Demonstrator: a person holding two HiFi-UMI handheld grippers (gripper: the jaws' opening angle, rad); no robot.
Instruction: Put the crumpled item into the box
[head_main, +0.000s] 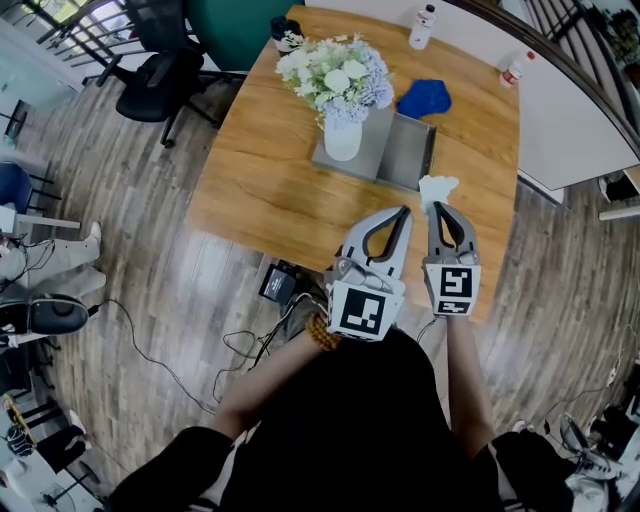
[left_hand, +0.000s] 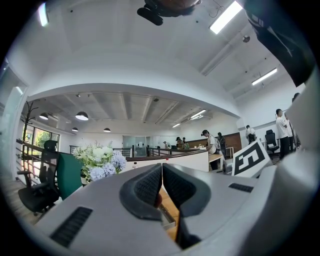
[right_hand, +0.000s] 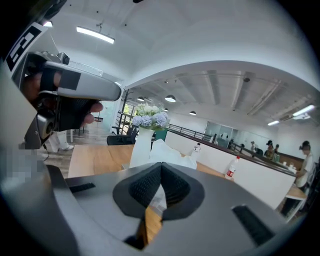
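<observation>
nearest, the left gripper and right gripper reach out side by side over the near edge of the wooden table, each a smooth grey shell with ribbed black pads and a marker cube at the back. in the left gripper view the left claw's pads press together with nothing between them. the right claw is clenched on the crumpled paper, a white, creased, puffy wad that sticks out beyond the fingertips; in the right gripper view a fold of it runs down between the pads and the rest billows above them.

just beyond the paper, past the right claw's tips, sits the box, a shallow, flat-walled grey tray of dull metal look. beside it a matching grey slab carries a smooth white vase of pale, fluffy flowers. farther back lies a rumpled blue cloth, then two small white bottles near the far edge.
</observation>
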